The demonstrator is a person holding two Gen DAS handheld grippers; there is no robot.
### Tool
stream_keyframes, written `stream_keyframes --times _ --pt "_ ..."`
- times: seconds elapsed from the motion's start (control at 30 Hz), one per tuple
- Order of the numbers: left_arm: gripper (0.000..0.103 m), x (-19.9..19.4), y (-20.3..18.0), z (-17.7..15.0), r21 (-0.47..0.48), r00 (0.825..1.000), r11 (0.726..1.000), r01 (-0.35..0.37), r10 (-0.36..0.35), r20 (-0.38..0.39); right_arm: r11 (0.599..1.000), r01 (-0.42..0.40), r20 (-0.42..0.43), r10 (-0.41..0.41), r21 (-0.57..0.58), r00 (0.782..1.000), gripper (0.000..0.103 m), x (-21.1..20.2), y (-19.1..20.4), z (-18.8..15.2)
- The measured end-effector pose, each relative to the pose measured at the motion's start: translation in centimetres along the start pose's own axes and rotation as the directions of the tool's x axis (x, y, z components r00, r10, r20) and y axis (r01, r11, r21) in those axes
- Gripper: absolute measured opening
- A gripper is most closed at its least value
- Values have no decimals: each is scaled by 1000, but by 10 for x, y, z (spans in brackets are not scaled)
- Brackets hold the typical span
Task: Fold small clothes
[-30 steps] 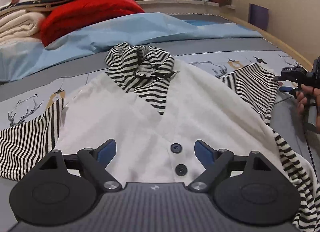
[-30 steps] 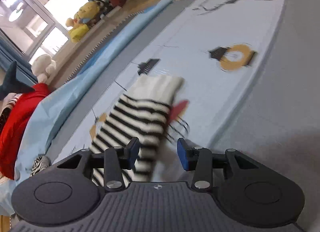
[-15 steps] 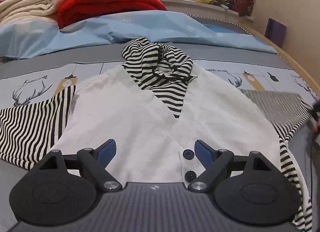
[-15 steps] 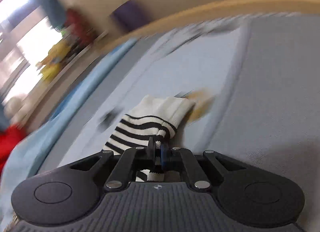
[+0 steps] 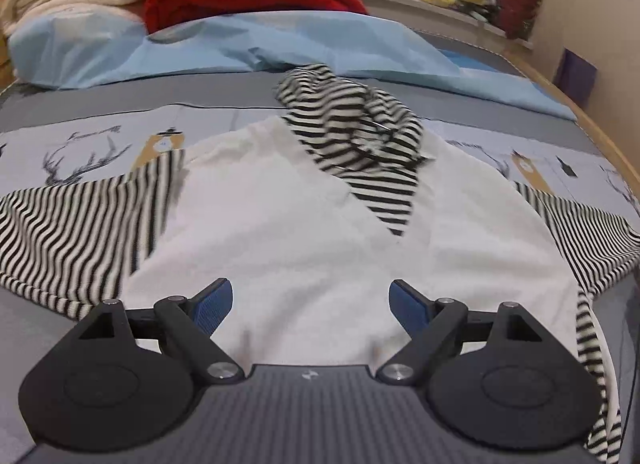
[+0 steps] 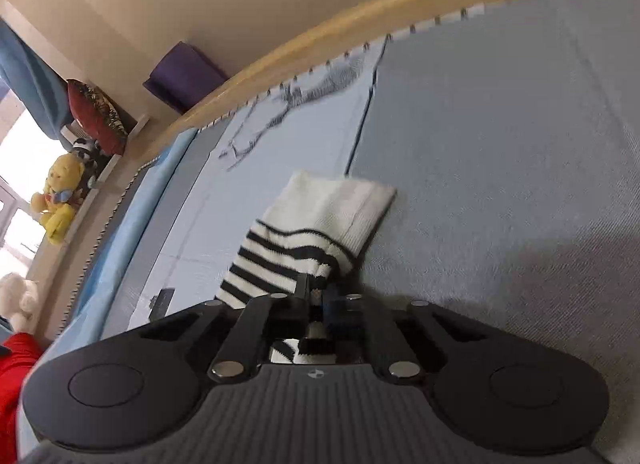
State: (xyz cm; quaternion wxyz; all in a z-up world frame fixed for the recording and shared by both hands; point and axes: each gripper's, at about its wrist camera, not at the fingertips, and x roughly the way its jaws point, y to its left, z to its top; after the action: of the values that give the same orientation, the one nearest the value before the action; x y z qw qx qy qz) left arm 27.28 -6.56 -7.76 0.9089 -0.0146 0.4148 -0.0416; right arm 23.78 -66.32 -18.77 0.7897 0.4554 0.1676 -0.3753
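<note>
Since the earlier frame the right gripper (image 6: 316,298) has been closed on the striped sleeve (image 6: 288,252), near its white cuff (image 6: 340,200). Flat on the bed (image 5: 100,104) lies the garment (image 5: 288,240), soft and light; the left gripper (image 5: 310,300) is held open above its hem. Cuff and hem edges are judged good holds.

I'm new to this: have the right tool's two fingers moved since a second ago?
Yes. The right gripper has shut on the striped sleeve, which lies on the bedsheet; earlier its fingers stood apart.
</note>
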Motion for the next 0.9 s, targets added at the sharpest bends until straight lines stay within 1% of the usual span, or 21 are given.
stream_keyframes --times 0.03,0.1,0.17,0.2,0.27,0.3,0.33,0.4,0.43,0.5,0.53,0.57,0.6,0.63,0.7,0.73,0.77,0.8,0.83,0.87,0.9 --pt "89 -1 5 2 -15 1000 1000 -9 9 -1 999 -2 28 4 -42 1000 5 -9 11 0" --pt "89 -3 18 6 -45 999 998 -36 36 -7 984 -35 80 50 -177 996 5 -30 47 -4" --pt "89 -6 31 10 -78 998 995 -63 62 -14 933 -105 104 149 -343 983 5 -60 94 -18" --pt "89 -7 39 11 -101 997 992 -75 73 -19 886 -156 96 218 -436 971 5 -79 121 -33" --pt "89 -10 53 15 -142 996 986 -86 84 -24 759 -261 51 360 -596 931 5 -120 168 -74" --pt "89 -12 61 17 -165 996 982 -92 89 -24 682 -337 -8 437 -649 899 5 -144 190 -101" --pt "89 -14 68 19 -183 995 978 -96 93 -23 594 -419 -85 506 -687 858 5 -167 209 -131" --pt "89 -18 81 23 -218 995 971 -98 96 -18 432 -538 -229 585 -724 778 5 -209 232 -187" --pt "89 -21 89 26 -236 995 967 -96 96 -12 336 -604 -328 602 -723 728 6 -231 240 -222" --pt "89 -23 101 29 -263 996 961 -90 90 -11 168 -714 -522 573 -679 632 10 -255 243 -276" --pt "89 -22 107 31 -280 997 957 -79 77 -17 106 -770 -634 503 -630 588 21 -258 242 -304" --pt "89 -21 113 32 -297 998 952 -68 64 -23 69 -816 -743 376 -573 554 23 -255 239 -332" --pt "88 -20 118 32 -319 998 946 -56 49 -29 67 -838 -802 258 -542 539 23 -252 235 -354" --pt "87 -19 123 33 -339 999 940 -42 31 -38 80 -838 -822 167 -539 545 23 -252 228 -369" --pt "81 -13 135 33 -390 998 921 3 -28 -58 99 -835 -830 95 -541 549 23 -258 222 -375" --pt "73 -11 139 32 -415 996 910 24 -55 -63 129 -827 -825 84 -547 559 23 -260 223 -371" --pt "65 -8 144 32 -436 995 899 42 -78 -65 173 -811 -811 90 -559 578 27 -262 224 -363" --pt "60 -5 146 31 -451 993 891 53 -93 -67 221 -791 -793 103 -570 600 27 -263 226 -352" --pt "52 0 150 30 -468 992 881 62 -107 -70 257 -771 -775 107 -583 622 28 -262 230 -347" --pt "50 4 153 29 -484 990 872 67 -118 -75 314 -731 -742 108 -606 662 32 -260 231 -337" --pt "50 11 155 28 -499 988 864 70 -131 -87 363 -699 -716 111 -616 689 36 -254 227 -326"
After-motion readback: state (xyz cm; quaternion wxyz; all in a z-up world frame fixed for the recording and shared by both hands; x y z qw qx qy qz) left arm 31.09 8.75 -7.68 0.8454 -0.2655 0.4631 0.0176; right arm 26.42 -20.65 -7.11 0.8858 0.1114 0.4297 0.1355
